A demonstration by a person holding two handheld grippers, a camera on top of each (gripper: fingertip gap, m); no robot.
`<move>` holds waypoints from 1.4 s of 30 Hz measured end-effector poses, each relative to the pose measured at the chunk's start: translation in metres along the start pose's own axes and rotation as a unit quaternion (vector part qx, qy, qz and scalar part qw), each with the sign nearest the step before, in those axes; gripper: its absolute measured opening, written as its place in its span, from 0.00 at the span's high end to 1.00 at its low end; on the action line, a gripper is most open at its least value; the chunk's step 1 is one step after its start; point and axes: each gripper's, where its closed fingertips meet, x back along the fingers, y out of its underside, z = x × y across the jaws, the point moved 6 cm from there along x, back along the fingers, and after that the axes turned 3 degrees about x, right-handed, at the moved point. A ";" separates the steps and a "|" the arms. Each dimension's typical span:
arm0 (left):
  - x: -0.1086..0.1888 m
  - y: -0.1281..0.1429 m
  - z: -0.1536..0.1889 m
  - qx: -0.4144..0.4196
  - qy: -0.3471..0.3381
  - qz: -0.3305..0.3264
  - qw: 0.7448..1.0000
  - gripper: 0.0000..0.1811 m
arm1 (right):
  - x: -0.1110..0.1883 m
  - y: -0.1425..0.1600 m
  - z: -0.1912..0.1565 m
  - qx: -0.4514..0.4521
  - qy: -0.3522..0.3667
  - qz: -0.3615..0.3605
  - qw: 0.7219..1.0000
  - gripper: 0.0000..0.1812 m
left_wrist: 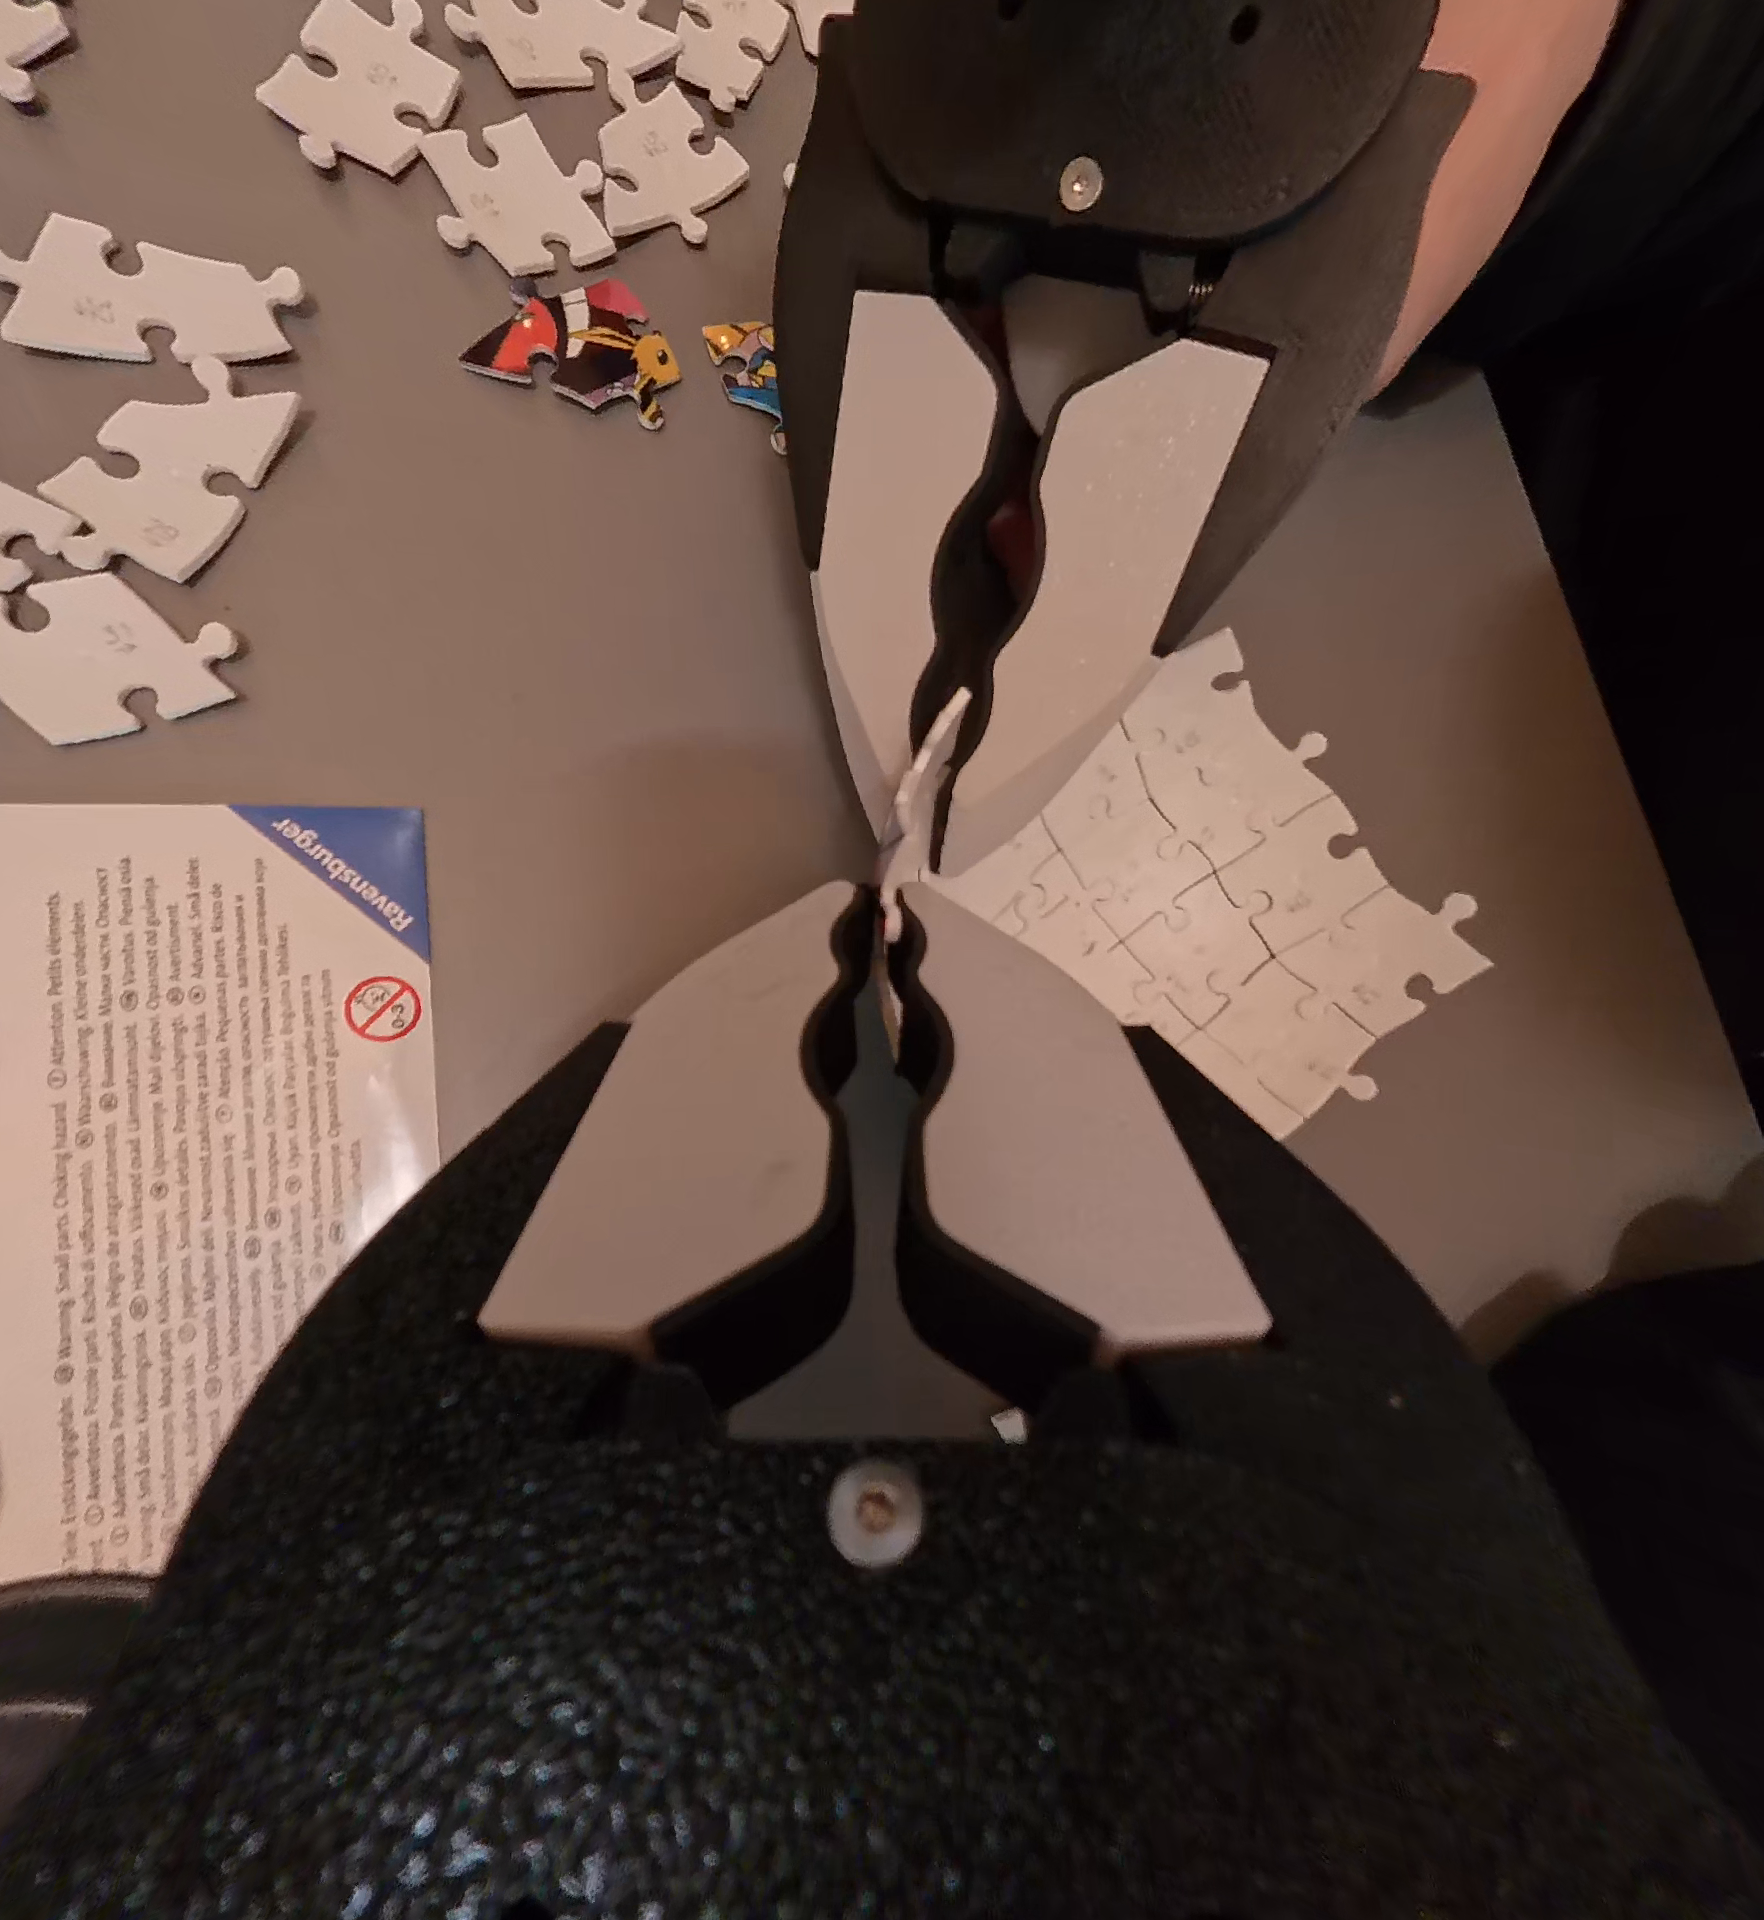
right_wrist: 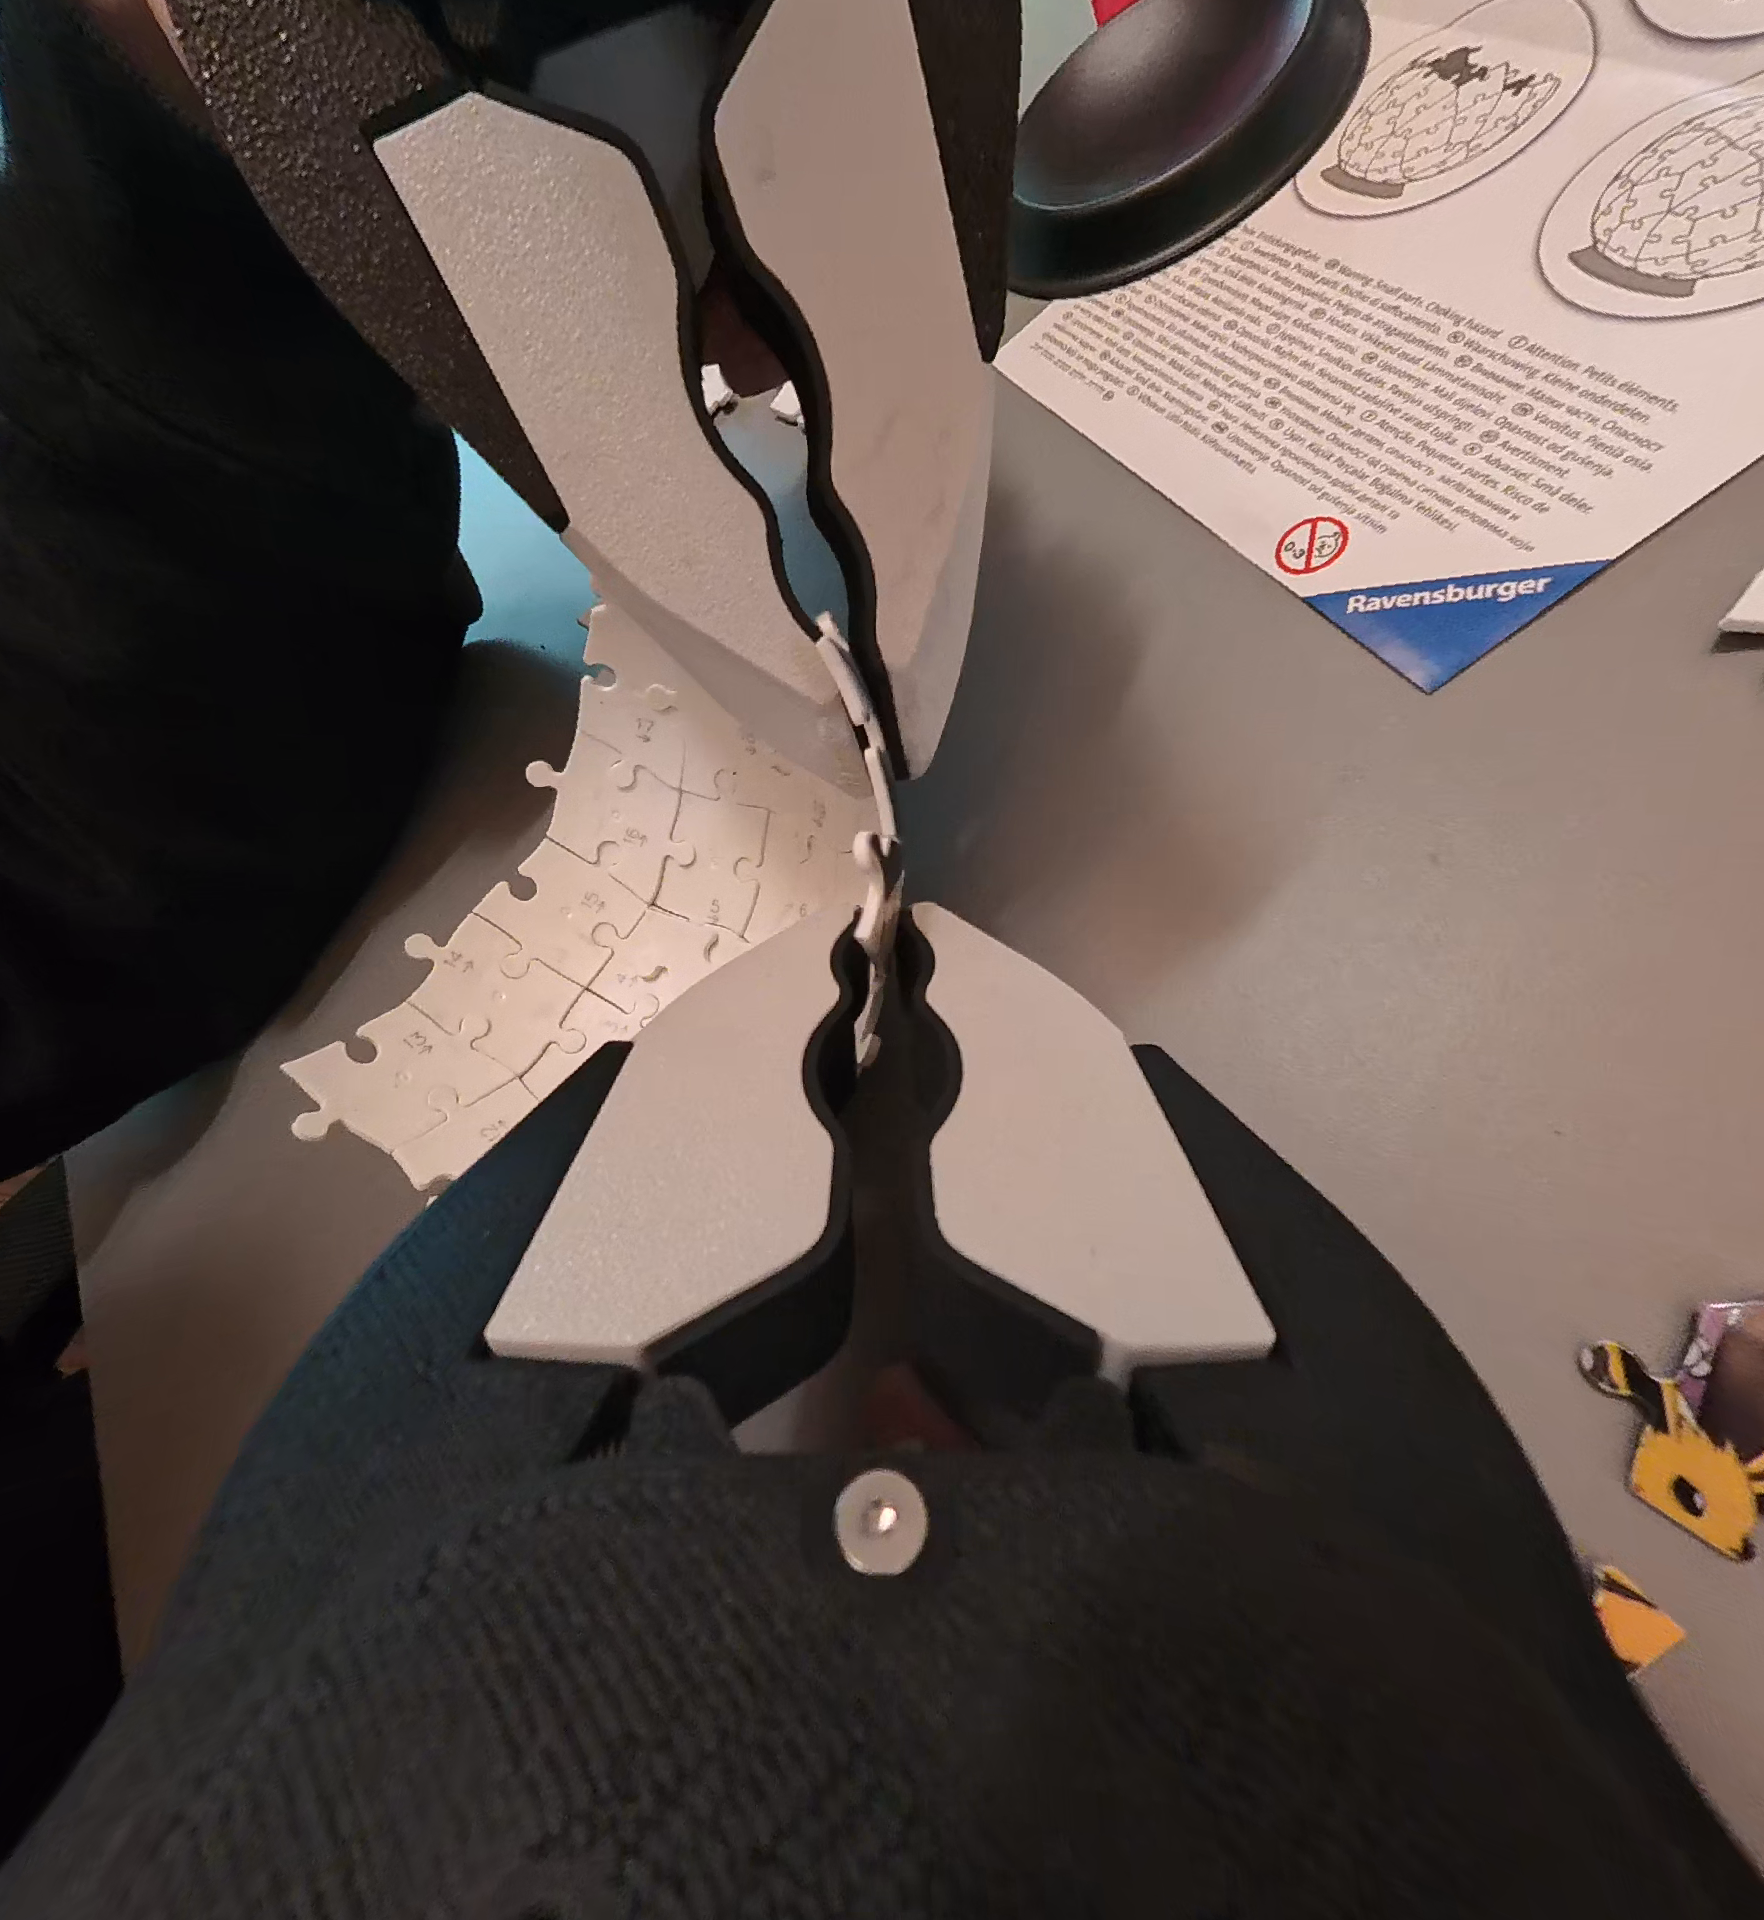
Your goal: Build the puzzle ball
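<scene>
Both the left gripper point(left_wrist: 883, 914) and right gripper point(right_wrist: 883, 940) pinched the curved puzzle panel's point(right_wrist: 587, 925) edge, meeting tip to tip beside the instruction sheet point(left_wrist: 182, 1039).

Table point(left_wrist: 545, 623): grey, matte top. On it: loose puzzle pieces point(left_wrist: 140, 301), white backs up, scattered at the far left in the left wrist view; two colour-printed pieces point(left_wrist: 577, 348) face up just beside them; a printed instruction sheet point(left_wrist: 234, 1039) with blue corner, lying flat; a black ring stand point(right_wrist: 1169, 156) touching the sheet's edge.
</scene>
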 end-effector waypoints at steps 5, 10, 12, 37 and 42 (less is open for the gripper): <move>0.003 -0.002 -0.001 0.001 -0.006 0.016 1.000 0.99 | 0.002 -0.003 0.002 0.011 0.016 0.011 1.000 0.98; 0.001 0.000 0.000 -0.001 0.002 0.010 1.000 0.99 | 0.001 -0.002 0.000 0.004 0.007 -0.007 1.000 0.98; 0.001 -0.001 0.000 0.000 0.002 0.009 1.000 0.99 | 0.002 -0.001 0.001 0.000 0.004 -0.008 1.000 0.98; 0.002 -0.001 -0.001 -0.017 -0.005 0.020 1.000 0.99 | 0.008 -0.010 0.004 0.003 -0.002 0.052 0.999 0.98; 0.002 -0.001 -0.002 -0.022 -0.010 0.019 1.000 0.99 | 0.007 -0.010 0.005 0.003 0.007 0.049 0.999 0.98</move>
